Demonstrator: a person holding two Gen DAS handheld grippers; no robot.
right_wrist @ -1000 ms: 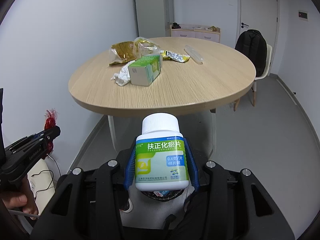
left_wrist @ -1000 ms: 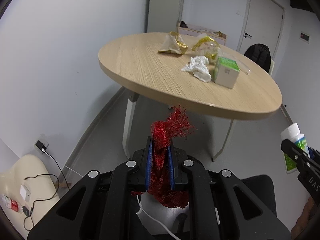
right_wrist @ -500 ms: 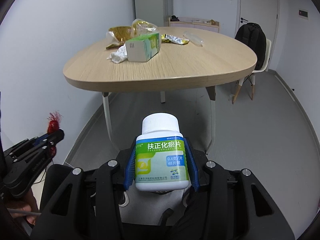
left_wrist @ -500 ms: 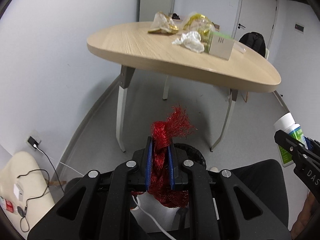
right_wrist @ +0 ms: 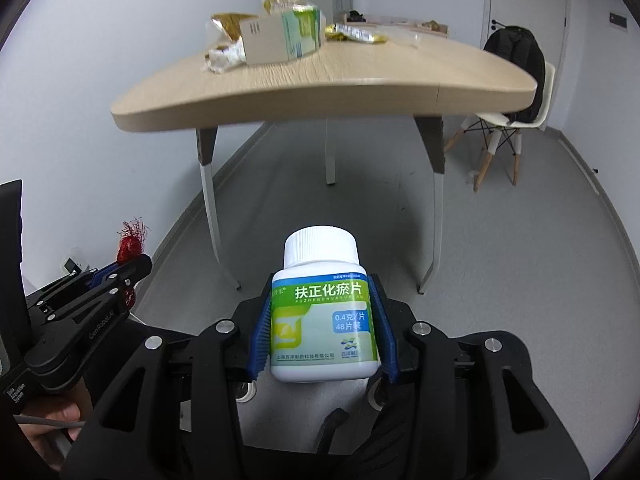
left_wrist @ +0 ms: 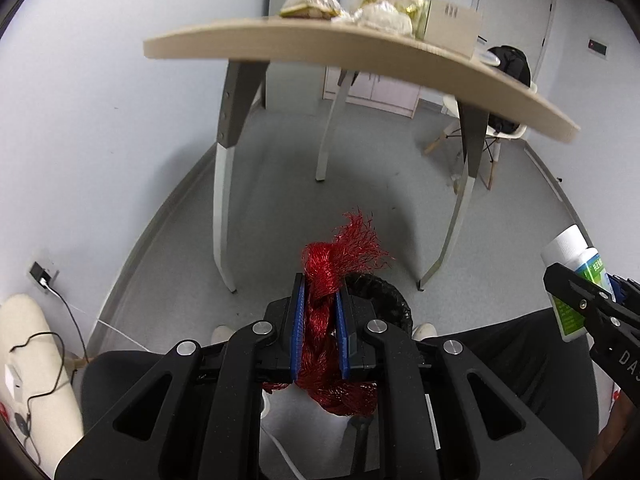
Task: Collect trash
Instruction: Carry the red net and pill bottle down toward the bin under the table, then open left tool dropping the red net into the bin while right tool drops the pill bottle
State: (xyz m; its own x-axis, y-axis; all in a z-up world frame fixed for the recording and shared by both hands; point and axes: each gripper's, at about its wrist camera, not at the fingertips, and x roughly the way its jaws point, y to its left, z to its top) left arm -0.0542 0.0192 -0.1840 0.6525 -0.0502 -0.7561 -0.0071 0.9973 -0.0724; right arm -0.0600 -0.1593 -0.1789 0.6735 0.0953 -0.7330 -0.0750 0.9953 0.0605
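My left gripper [left_wrist: 320,292] is shut on a red tinsel bundle [left_wrist: 340,256], held low above the floor. Just past its tips lies the black-lined rim of a trash bin [left_wrist: 384,296]. My right gripper [right_wrist: 320,304] is shut on a white pill bottle [right_wrist: 322,312] with a green label. That bottle also shows at the right edge of the left wrist view [left_wrist: 576,276]. The left gripper with the tinsel shows at the left of the right wrist view [right_wrist: 128,268]. More trash lies on the round wooden table [right_wrist: 400,76]: a carton [right_wrist: 280,38], crumpled tissue [right_wrist: 220,58], gold wrappers [right_wrist: 356,34].
Table legs [left_wrist: 224,184] stand ahead on the grey floor. A white chair with a black backpack [right_wrist: 516,64] is at the right. A wall socket with a cable [left_wrist: 44,280] and a cream object [left_wrist: 36,360] are at the lower left. The person's dark-clothed legs are below.
Both grippers have dropped well below table height, so the table top now appears from near its edge. Each still holds its item. The bin rim has come into view.
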